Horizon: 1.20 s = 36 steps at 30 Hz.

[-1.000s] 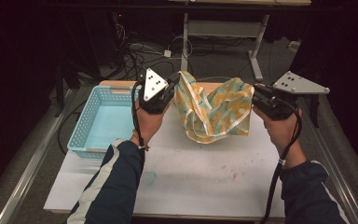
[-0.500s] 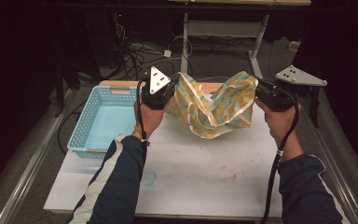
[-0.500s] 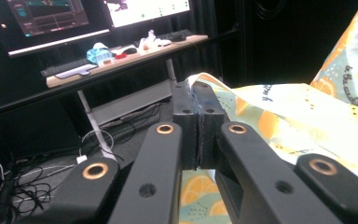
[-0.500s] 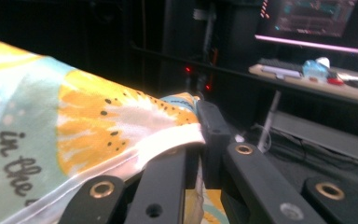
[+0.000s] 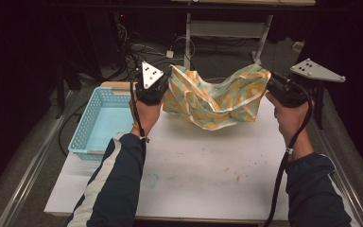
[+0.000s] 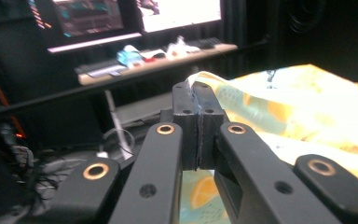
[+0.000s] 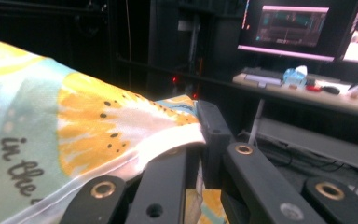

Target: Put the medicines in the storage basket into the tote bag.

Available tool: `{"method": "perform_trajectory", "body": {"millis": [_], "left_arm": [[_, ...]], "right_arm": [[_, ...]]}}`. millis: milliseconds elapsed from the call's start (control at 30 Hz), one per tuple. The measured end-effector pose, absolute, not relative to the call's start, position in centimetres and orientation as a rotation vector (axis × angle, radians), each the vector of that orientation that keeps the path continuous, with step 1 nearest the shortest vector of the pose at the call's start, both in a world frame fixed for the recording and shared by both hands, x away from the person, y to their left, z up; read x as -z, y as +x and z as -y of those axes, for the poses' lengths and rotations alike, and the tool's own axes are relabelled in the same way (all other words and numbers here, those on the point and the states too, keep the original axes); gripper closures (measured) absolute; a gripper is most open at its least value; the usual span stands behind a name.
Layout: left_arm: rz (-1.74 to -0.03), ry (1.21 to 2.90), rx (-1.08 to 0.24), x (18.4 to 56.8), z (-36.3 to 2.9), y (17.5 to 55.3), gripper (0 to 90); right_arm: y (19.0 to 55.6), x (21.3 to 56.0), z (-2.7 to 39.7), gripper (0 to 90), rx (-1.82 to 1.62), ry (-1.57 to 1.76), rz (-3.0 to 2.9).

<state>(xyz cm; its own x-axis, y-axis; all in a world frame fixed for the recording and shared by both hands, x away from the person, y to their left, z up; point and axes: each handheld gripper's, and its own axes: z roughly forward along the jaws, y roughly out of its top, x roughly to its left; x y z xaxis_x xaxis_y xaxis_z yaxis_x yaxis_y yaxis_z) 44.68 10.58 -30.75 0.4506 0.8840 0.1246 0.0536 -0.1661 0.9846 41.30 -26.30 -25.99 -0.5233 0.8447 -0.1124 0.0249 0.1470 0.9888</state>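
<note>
Both grippers, left gripper (image 5: 163, 87) and right gripper (image 5: 273, 86), are pinching corners of the yellow-and-teal printed fabric cloth (image 5: 217, 99), holding it above the white table (image 5: 194, 175), probably to spread it.

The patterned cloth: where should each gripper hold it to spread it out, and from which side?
By the two top corners of the cloth, each from its outer side. The left gripper and right gripper are already shut there, and the middle sags onto the table.
</note>
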Motion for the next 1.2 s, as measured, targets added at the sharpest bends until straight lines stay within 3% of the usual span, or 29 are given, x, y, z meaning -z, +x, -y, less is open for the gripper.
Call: {"method": "perform_trajectory", "body": {"millis": [300, 633, 933, 1033, 1200], "left_arm": [[-0.854, 1.503, -0.954, 27.8, -12.8, 43.4, 87.8], [-0.840, 1.585, -0.922, 29.4, -10.8, 44.6, 86.2], [-0.859, 1.678, -0.904, 32.2, -8.4, 46.4, 64.6], [-0.869, 1.712, -0.871, 33.4, -7.7, 46.7, 45.6], [-0.885, 1.808, -0.728, 36.5, -6.8, 47.2, 37.8]], "right_arm": [[39.2, 22.9, 27.2, 89.3, -1.474, 0.813, -1.640], [41.9, 25.3, 27.5, 89.2, -1.374, 0.896, -1.682], [46.4, 29.3, 29.4, 89.2, -1.234, 1.069, -1.718], [47.6, 30.4, 30.3, 89.2, -1.205, 1.129, -1.716], [48.8, 31.9, 31.6, 89.2, -1.168, 1.210, -1.706]]}}
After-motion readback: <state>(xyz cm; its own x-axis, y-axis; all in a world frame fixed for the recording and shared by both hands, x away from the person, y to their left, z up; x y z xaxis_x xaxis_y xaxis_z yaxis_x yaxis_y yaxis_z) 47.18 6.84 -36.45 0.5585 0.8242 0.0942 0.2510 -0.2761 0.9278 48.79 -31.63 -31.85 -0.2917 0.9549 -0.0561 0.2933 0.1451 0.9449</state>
